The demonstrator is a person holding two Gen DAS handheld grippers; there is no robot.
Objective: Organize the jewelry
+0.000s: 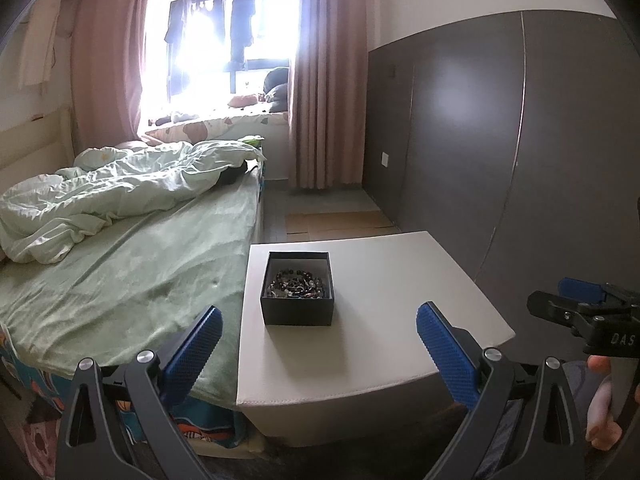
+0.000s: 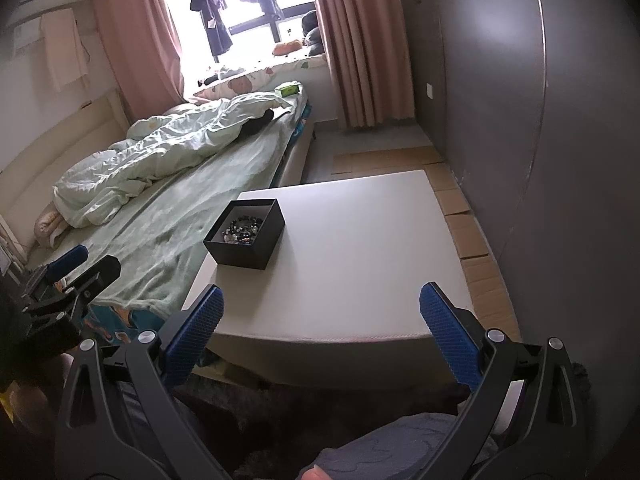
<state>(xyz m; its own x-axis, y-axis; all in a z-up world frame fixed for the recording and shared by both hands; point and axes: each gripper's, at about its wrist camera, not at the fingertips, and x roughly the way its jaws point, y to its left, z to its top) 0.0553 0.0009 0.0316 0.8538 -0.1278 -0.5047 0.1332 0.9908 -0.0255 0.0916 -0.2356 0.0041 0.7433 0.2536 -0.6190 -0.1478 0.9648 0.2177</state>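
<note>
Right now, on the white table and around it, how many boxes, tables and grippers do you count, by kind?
Black boxes: 1, the open box holding a heap of beaded jewelry; beads too tangled to count.
White tables: 1.
Grippers: 2, left gripper and right gripper, both open and empty.
Total: 4.

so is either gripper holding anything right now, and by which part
Nothing is held. The left gripper and right gripper both stand open and empty, short of the open black square box of beaded bracelets on the white table.
</note>
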